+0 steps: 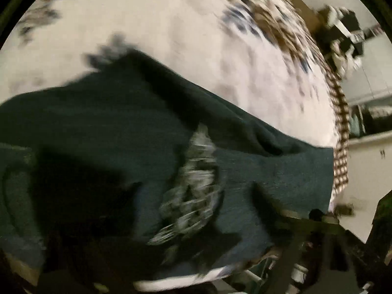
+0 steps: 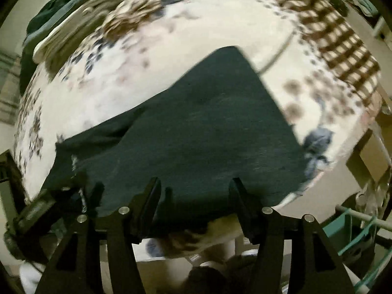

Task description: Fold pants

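Dark green pants (image 2: 196, 127) lie on a white bed sheet with brown and blue flower print (image 2: 171, 39). In the right wrist view my right gripper (image 2: 194, 183) is open, its two black fingers (image 2: 152, 191) apart over the near edge of the pants, holding nothing. In the left wrist view the pants (image 1: 122, 122) fill the lower half, with a patterned drawstring or trim (image 1: 196, 183) in the middle. The left gripper's fingers are lost in dark blur under the cloth at the bottom; its state does not show. Both views are motion-blurred.
A brown checked blanket (image 2: 343, 44) lies along the bed's far right edge. Folded clothes (image 2: 71, 24) are stacked at the bed's far left. A green-framed rack (image 2: 355, 225) stands by the bed at the right. Shelves and a wall (image 1: 367, 122) lie beyond the bed.
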`<state>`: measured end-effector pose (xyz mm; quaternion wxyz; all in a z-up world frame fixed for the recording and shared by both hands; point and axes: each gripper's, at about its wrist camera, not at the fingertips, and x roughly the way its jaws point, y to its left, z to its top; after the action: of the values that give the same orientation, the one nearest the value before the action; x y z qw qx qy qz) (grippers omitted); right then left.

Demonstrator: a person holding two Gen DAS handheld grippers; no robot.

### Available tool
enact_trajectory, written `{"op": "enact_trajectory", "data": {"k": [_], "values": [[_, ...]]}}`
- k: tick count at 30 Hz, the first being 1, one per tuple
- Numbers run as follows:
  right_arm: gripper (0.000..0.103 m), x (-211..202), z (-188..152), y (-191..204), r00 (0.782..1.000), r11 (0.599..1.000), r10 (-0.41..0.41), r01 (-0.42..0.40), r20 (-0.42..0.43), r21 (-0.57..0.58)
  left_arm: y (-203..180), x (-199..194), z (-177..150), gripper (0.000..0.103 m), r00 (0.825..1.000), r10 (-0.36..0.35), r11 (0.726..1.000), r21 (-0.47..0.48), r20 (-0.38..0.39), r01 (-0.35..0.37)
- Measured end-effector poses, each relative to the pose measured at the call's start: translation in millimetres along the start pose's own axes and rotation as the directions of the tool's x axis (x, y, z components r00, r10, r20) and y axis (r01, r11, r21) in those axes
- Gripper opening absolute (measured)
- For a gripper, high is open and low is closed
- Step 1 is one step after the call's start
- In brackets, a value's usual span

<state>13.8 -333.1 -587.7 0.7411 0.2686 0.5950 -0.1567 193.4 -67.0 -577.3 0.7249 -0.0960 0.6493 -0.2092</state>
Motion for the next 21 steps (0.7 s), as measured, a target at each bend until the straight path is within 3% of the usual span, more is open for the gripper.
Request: {"op": "enact_trajectory", "data": {"k": [1, 3, 4, 6, 9, 13, 16, 17, 18, 21], "values": [[0.063, -3, 0, -5, 1.000, 1.000, -0.005, 0.005, 0.005, 0.007, -7, 5, -1, 0.005, 1.000, 0.015, 0.999, 0.043, 0.000, -0.015], [0.079, -11, 5, -8, 1.000, 1.000, 0.004, -0.004, 0.019, 0.015, -17, 4, -6, 0.005, 1.000, 0.020, 0.994, 0.111, 0.024, -0.023], [0.080, -14, 5, -11, 1.000, 1.000, 0.008, -0.009, 0.027, 0.019, -18, -5, -8, 0.005, 0.998, 0.009, 0.992, 0.123, 0.062, -0.017], [0.080, -21, 8, -14, 0.999, 1.000, 0.012, -0.013, 0.040, 0.019, -12, -27, -13, 0.005, 0.993, -0.024, 0.992, 0.126, 0.115, 0.009], [0.080, -29, 15, -14, 0.998, 1.000, 0.010, -0.011, 0.055, 0.009, 6, -52, -19, 0.005, 0.986, 0.000, 0.996, 0.093, 0.164, -0.016], [0.079, -15, 37, 8, 0.999, 1.000, 0.016, -0.016, 0.035, -0.016, 28, -47, -26, 0.005, 0.990, 0.020, 0.999, 0.028, 0.136, -0.024], [0.049, 15, 47, 2, 1.000, 1.000, -0.011, 0.011, -0.020, -0.015, 31, -33, -27, 0.005, 0.992, 0.027, 0.999, 0.037, 0.126, -0.031], [0.027, 27, 52, -6, 0.998, 0.999, -0.050, 0.050, -0.048, -0.005, 35, -30, -25, 0.006, 0.992, 0.020, 0.999, 0.031, 0.121, -0.024], [0.016, 32, 55, -14, 0.997, 0.998, -0.063, 0.063, -0.053, 0.010, 38, -26, -23, 0.006, 0.993, 0.014, 1.000, 0.022, 0.116, -0.017], [0.015, 32, 63, -28, 0.997, 0.999, -0.012, 0.016, -0.079, 0.048, 49, -19, -18, 0.009, 0.995, -0.034, 0.999, -0.026, 0.093, 0.036]]}}
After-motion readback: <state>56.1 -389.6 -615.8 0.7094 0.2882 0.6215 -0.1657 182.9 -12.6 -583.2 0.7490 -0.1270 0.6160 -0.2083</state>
